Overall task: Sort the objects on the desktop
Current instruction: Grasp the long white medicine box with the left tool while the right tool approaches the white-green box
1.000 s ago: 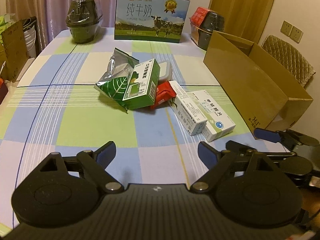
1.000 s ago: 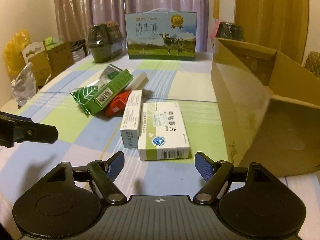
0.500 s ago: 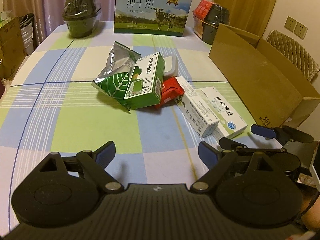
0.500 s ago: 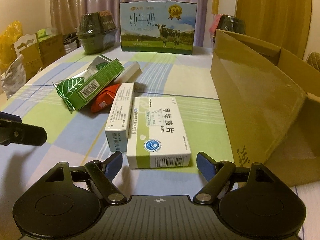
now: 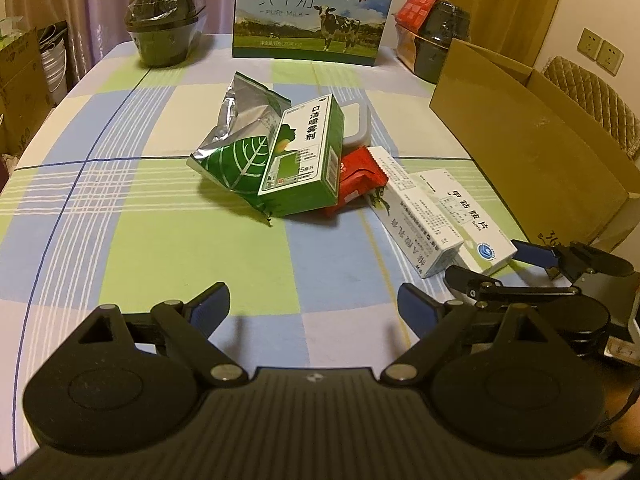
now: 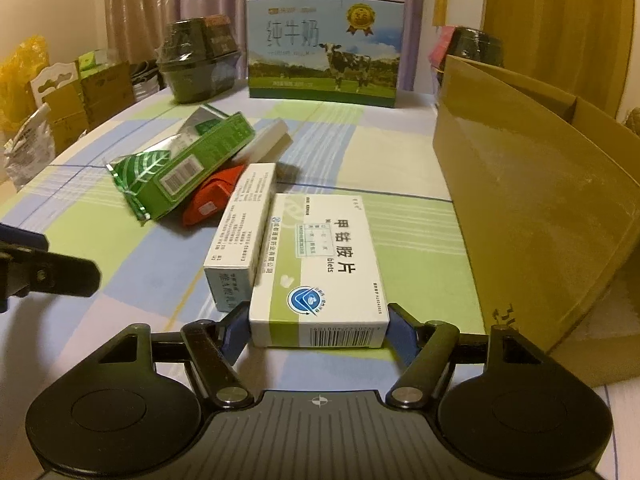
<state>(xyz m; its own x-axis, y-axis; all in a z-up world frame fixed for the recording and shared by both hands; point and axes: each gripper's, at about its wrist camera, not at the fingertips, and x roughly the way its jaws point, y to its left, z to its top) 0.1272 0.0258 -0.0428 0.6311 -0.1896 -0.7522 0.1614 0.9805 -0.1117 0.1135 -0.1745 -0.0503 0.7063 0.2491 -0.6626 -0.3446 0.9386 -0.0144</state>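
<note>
The right tongs [image 6: 318, 330] sit wide apart around the near end of the white pill box [image 6: 320, 268], low in the frame. The left tongs [image 5: 314, 306] gape over bare bench [image 5: 160, 248].

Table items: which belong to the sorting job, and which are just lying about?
Job: white-green box between the right gripper fingers, slim box, green box, foil bag, red packet, grey case, carton.

Lying about: milk case, wrapped pots.
</note>
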